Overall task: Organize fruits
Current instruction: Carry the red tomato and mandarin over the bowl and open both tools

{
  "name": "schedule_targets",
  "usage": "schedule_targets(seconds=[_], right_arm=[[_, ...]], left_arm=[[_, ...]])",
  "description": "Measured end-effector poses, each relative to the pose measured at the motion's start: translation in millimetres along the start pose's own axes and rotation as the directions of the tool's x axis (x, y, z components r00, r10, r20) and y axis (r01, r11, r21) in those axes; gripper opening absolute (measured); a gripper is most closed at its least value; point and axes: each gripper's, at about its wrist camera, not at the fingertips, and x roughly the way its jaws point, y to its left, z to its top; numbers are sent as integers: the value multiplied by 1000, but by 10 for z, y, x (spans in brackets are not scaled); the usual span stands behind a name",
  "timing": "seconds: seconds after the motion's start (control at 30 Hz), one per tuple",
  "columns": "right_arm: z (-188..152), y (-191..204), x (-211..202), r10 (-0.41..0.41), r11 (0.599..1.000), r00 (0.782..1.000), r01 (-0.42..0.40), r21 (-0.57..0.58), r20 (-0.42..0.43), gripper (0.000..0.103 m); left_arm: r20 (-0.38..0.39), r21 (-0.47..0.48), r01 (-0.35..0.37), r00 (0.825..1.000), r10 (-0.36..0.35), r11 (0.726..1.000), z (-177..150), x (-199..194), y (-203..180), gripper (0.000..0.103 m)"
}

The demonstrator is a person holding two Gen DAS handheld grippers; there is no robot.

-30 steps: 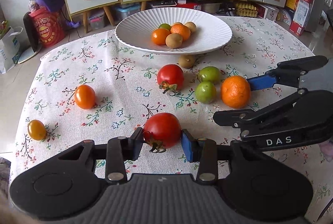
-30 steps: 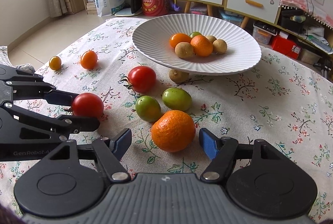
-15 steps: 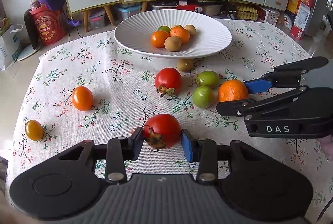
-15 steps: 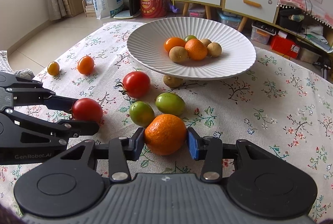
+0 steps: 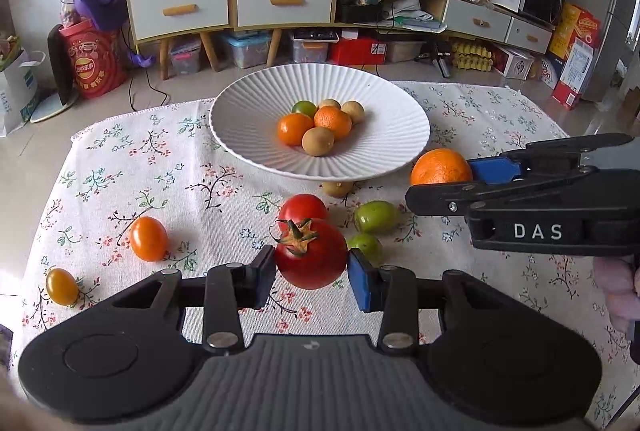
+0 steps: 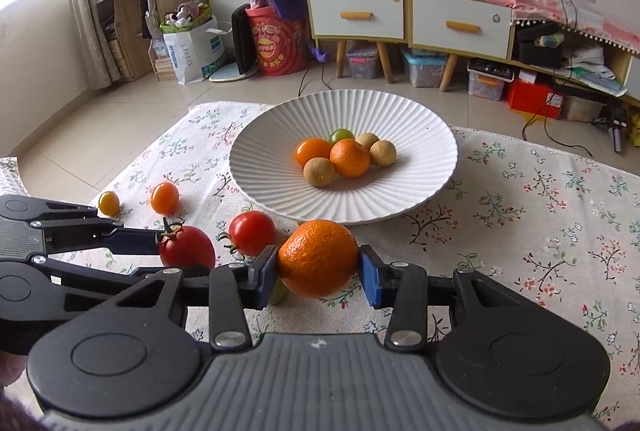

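Observation:
My left gripper [image 5: 311,273] is shut on a red tomato [image 5: 312,255] with a green stem, held above the flowered cloth. My right gripper [image 6: 318,273] is shut on an orange mandarin [image 6: 318,257], also lifted; it shows in the left wrist view [image 5: 440,167] at the right. A white ribbed plate [image 5: 248,127] stands behind, holding several small fruits. On the cloth lie a second red tomato [image 6: 252,233], two green fruits [image 5: 376,217], a brown one [image 5: 338,187] under the plate's rim, an orange cherry tomato [image 5: 148,238] and a yellow one [image 5: 61,286].
The table's far edge [image 5: 132,113] lies just behind the plate. Beyond it are a floor, drawer cabinets [image 5: 228,1], boxes and a red bucket [image 5: 94,65]. A hand [image 5: 618,283] shows at the right edge.
The right gripper closed on the mandarin and lifted it off the cloth. The left gripper rose with the red tomato, which turned stem-up. Both moved toward the plate.

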Motion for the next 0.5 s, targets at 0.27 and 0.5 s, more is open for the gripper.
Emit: schedule_targets(seconds=[0.27, 0.5], right_arm=[[154, -186, 153, -35, 996, 999, 32, 83, 34, 39], [202, -314, 269, -15, 996, 997, 8, 93, 73, 39]], left_arm=[[39, -105, -31, 999, 35, 994, 227, 64, 52, 40], [43, -153, -21, 999, 28, 988, 472, 297, 136, 40]])
